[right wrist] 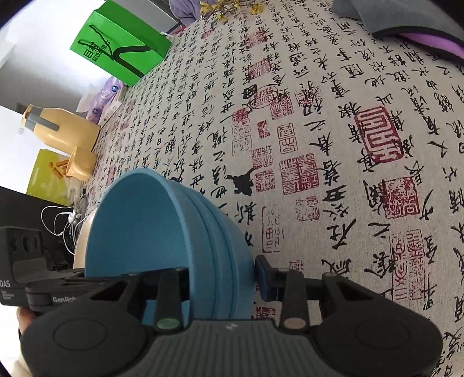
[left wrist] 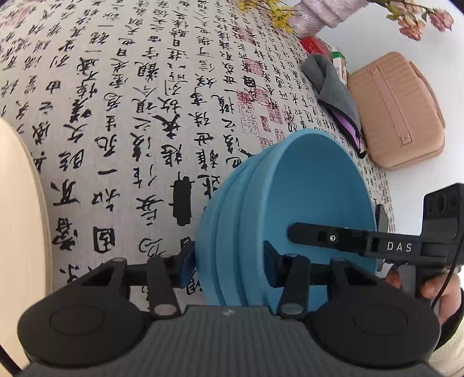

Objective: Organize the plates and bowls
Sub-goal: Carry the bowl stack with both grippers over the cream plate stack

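A stack of blue bowls (left wrist: pixel 290 208) is held between both grippers above the calligraphy tablecloth (left wrist: pixel 130 116). My left gripper (left wrist: pixel 229 266) is shut on the stack's wall, one pad outside and one inside. My right gripper (right wrist: pixel 223 278) is shut on the opposite wall of the same blue bowls (right wrist: pixel 150 226). The right gripper's body also shows in the left wrist view (left wrist: pixel 377 243), reaching into the bowl. A cream plate (left wrist: pixel 20 232) lies at the left edge; its rim shows behind the bowls in the right wrist view (right wrist: pixel 84 235).
A grey and purple pouch (left wrist: pixel 336 95), a pink case (left wrist: pixel 403 113), a red box (left wrist: pixel 314 46) and flowers (left wrist: pixel 420 20) sit at the table's far right. A green bag (right wrist: pixel 119 43), yellow jug (right wrist: pixel 61 130), yellow cup (right wrist: pixel 79 165) and cables (right wrist: pixel 66 217) line the other side.
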